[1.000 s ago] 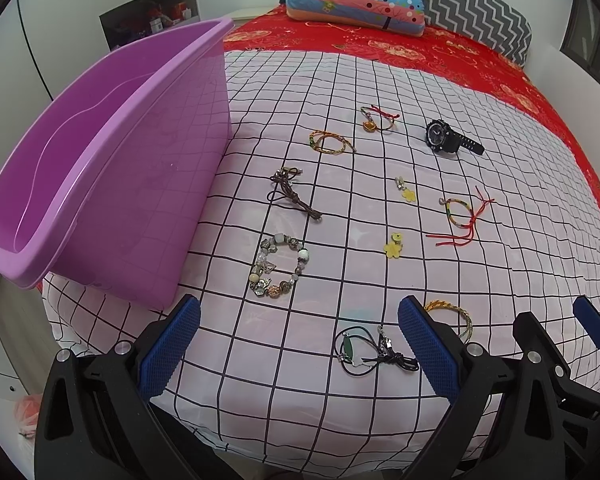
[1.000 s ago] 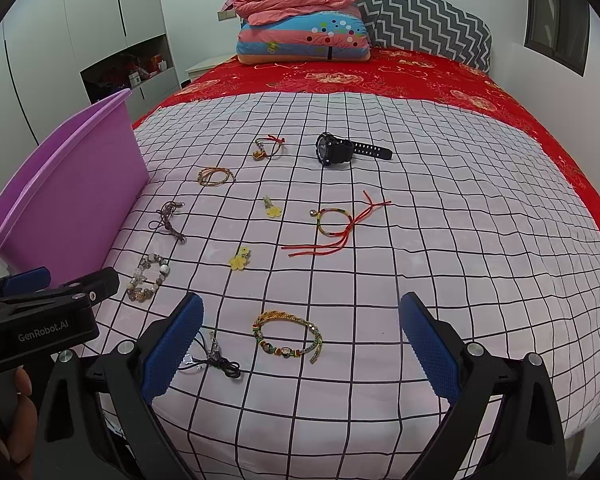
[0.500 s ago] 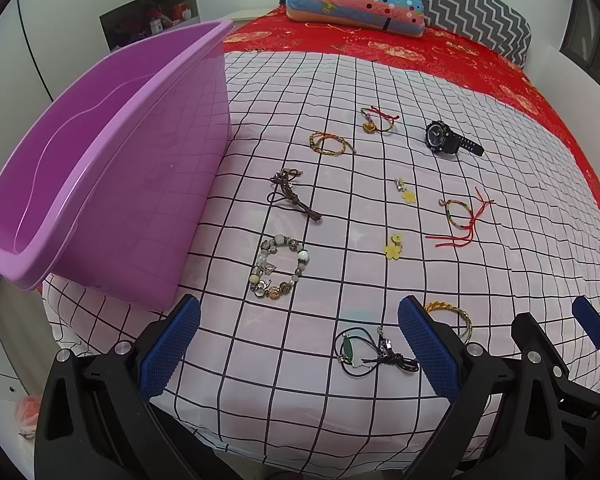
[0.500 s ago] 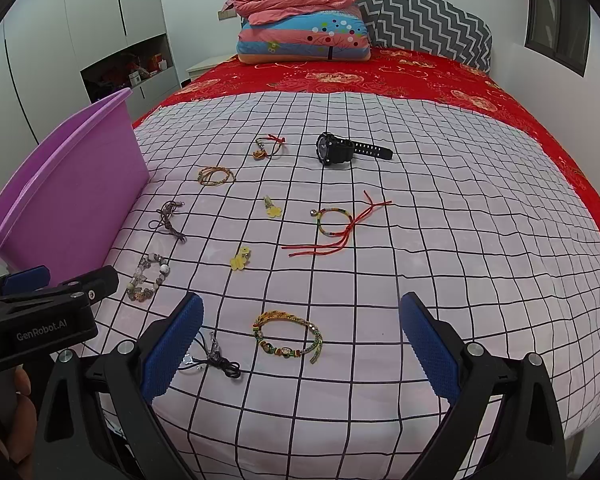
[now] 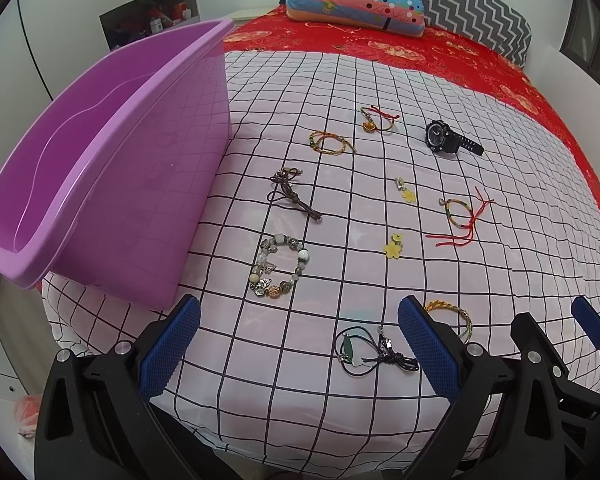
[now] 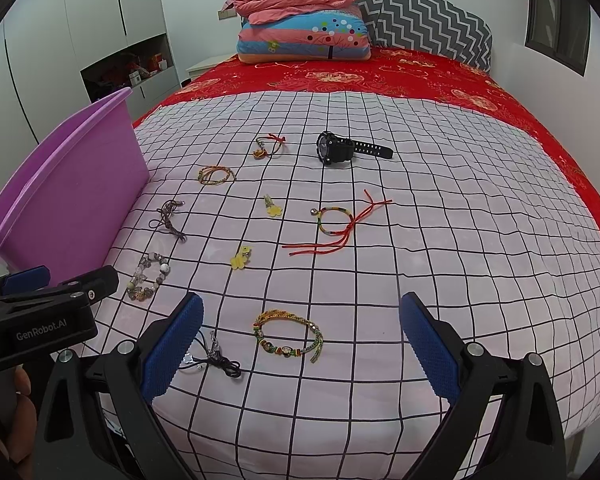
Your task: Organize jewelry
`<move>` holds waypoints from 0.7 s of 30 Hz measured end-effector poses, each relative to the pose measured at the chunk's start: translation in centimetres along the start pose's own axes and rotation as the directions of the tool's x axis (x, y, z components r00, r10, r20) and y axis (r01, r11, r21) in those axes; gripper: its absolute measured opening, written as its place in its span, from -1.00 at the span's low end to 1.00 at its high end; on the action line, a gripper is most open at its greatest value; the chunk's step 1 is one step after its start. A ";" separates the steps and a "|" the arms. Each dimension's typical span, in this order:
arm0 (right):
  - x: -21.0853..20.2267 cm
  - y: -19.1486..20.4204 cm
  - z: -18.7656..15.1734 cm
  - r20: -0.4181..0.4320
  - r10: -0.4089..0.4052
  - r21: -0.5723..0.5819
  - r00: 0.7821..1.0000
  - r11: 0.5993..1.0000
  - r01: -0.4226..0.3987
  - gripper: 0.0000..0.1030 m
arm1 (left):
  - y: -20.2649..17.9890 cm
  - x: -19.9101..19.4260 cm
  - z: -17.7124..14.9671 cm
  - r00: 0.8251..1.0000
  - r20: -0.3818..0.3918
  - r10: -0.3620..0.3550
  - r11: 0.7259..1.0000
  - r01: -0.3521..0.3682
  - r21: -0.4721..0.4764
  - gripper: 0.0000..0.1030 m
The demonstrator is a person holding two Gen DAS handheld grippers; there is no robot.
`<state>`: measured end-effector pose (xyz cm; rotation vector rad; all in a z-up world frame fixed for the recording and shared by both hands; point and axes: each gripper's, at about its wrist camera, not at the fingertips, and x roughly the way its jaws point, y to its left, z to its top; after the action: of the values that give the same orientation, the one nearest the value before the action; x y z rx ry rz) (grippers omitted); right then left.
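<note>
Several pieces of jewelry lie spread on a white grid-patterned sheet. Nearest are a beaded bracelet, a black cord necklace with a green pendant and a braided gold-green bracelet. Farther off lie a black watch, a red-string bracelet, two yellow charms and a brown cord. A purple plastic tub stands tilted at the left. My left gripper hovers open over the sheet's near edge. My right gripper is open too, with the braided bracelet lying between its blue pads.
Beyond the grid sheet lies a red bedspread with stacked pillows at the head. White wardrobes line the left wall. A hand holds the left gripper body at the lower left of the right wrist view.
</note>
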<state>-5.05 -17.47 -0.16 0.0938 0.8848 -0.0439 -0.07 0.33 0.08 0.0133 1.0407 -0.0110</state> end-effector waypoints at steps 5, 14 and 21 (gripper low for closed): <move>0.0 0.0 0.0 0.000 0.000 0.000 1.000 1.000 0.000 0.82 | 0.0 0.0 0.0 1.000 0.000 -0.001 1.000 0.001 0.000 0.88; 0.0 0.0 -0.1 -0.001 -0.001 0.001 1.000 1.000 0.001 0.82 | 0.0 0.0 -0.1 1.000 -0.002 -0.002 1.000 0.002 0.000 0.88; 0.7 0.3 -0.5 -0.003 0.005 0.003 1.000 1.000 -0.005 0.82 | 0.0 0.2 -0.3 1.000 -0.004 -0.003 1.000 0.003 -0.003 0.88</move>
<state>-4.96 -17.16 -0.99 0.0988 0.8878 -0.0399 -0.19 0.36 -0.28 0.0093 1.0451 -0.0122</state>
